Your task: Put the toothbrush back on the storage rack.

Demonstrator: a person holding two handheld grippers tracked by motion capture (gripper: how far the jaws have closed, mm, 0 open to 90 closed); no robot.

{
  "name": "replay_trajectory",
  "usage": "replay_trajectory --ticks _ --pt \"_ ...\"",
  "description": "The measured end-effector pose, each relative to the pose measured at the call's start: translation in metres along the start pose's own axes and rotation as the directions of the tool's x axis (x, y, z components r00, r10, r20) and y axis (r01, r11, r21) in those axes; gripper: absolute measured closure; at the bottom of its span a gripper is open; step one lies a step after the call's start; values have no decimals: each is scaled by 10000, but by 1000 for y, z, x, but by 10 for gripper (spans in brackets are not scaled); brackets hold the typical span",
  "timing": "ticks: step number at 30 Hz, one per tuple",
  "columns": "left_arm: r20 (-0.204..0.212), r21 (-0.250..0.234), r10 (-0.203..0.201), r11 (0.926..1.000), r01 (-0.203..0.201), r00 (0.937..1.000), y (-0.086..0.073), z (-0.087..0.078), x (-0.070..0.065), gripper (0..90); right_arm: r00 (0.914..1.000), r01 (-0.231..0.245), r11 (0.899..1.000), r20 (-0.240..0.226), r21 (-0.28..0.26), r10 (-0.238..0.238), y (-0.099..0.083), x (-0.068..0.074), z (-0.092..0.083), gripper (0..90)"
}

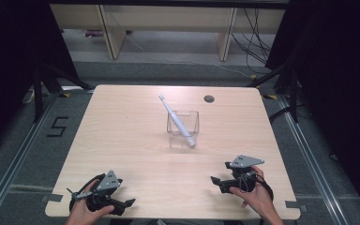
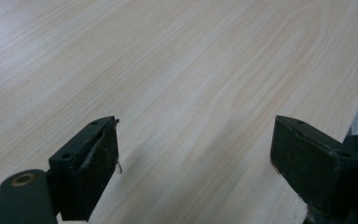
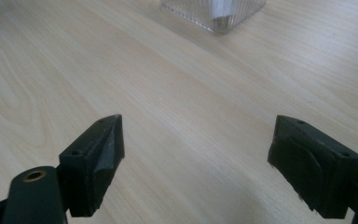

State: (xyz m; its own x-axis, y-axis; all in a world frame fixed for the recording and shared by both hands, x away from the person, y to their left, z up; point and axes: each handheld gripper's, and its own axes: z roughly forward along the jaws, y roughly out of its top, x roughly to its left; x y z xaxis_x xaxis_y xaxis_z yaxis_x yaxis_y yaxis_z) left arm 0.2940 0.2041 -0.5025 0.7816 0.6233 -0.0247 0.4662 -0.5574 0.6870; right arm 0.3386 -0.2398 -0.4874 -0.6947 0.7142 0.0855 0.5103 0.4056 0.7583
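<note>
In the middle of the high view, a clear square cup (image 1: 183, 129) stands on the light wooden table (image 1: 122, 140). A white toothbrush (image 1: 176, 120) sits inside the cup. It leans, with its brush head poking out toward the upper left of the frame and its handle end down in the lower right corner of the cup.

At the lower left of the high view, a hand (image 1: 85, 213) holds the left gripper (image 1: 124, 204) close to the near edge of the table. At the lower right, the other hand (image 1: 257, 197) holds the right gripper (image 1: 219, 179). Both grippers are well apart from the cup, and well apart from each other.

In the left gripper view, the left gripper (image 2: 193, 156) has its two black jaws spread wide. There is only bare wood between them, and they hold nothing.

In the right gripper view, the right gripper (image 3: 196, 154) also has its jaws spread wide with nothing in them. The bottom of the clear cup (image 3: 214, 14) shows at the top of that frame, a little right of the middle. It has ribbed sides, and a bit of white shows through it. The cup is far ahead of the jaws, not between them.
</note>
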Motion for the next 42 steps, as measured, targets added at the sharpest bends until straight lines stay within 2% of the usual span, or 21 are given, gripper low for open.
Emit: replay_trajectory --ticks 1,2,3,4,5,9,10,12,15,17,21,22,24,26,27,28,31,33,34,37,42 --pt "2 -3 19 10000 -19 10000 0 0 0 149 9998 -200 9998 -12 43 200 -1 2 -1 183" --pt "-6 0 8 10000 -8 10000 0 0 0 149 10000 75 10000 12 12 -75 -1 0 -1 183" --pt "-22 -11 -36 10000 36 10000 0 0 0 149 10000 1 10000 -42 81 -1 -2 0 -2 183" --pt "-2 -63 -102 9999 102 9999 0 0 0 149 9994 -350 9993 28 136 349 -4 3 -3 183" --pt "16 -69 -79 9999 79 10000 0 0 0 149 10000 7 10000 0 54 -7 -5 0 -2 183" --pt "-1 -10 5 10000 -5 10000 0 0 0 149 10000 -47 9999 21 149 47 -7 0 -5 179" --pt "-21 2 -21 10000 21 10000 0 0 0 149 9992 -390 9988 66 306 388 -8 3 -7 178" --pt "-14 10 20 10000 -20 10000 0 0 0 149 10000 -1 9999 45 169 1 -10 0 -7 177" --pt "-26 4 18 10000 -18 10000 0 0 0 149 9993 -382 9988 -22 309 383 -13 3 -9 176" --pt "-14 13 18 10000 -18 10000 0 -1 0 149 10000 69 9999 27 130 -69 -14 -1 -8 174" --pt "-26 16 59 10000 -59 10000 0 -1 0 149 10000 -31 9996 60 286 30 -18 0 -11 173" --pt "-34 18 64 10000 -63 10000 0 -1 0 149 9995 -303 9987 70 419 300 -19 2 -13 173" --pt "-28 2 48 10000 -48 10000 0 0 0 149 9999 -35 9996 170 294 30 -21 0 -14 172" --pt "-33 9 47 10000 -47 10000 0 0 0 149 9998 -125 9994 136 311 121 -23 1 -16 169" --pt "-48 -25 27 10000 -27 10000 0 0 -1 149 9985 -543 9977 124 408 538 -24 3 -17 168" --pt "-43 5 38 10000 -38 10000 0 0 0 149 9999 -116 9992 -70 384 119 -25 0 -16 168" --pt "-29 -12 -21 10000 21 10000 -1 1 -1 149 9992 -407 9982 34 430 406 -27 4 -20 169" --pt "-39 50 30 10000 -30 10000 -1 0 0 149 9993 -147 9987 -344 481 164 -28 1 -20 169" --pt "-14 11 -19 10000 19 10000 -1 1 -1 149 9998 -175 9986 -36 508 177 -29 2 -22 168" --pt "-14 -25 -61 10000 61 10000 -1 1 0 149 9998 -200 9971 -57 732 205 -33 2 -21 168" --pt "-38 25 -58 10000 58 10000 -1 1 0 149 9998 -162 9979 -62 635 166 -35 4 -25 168"
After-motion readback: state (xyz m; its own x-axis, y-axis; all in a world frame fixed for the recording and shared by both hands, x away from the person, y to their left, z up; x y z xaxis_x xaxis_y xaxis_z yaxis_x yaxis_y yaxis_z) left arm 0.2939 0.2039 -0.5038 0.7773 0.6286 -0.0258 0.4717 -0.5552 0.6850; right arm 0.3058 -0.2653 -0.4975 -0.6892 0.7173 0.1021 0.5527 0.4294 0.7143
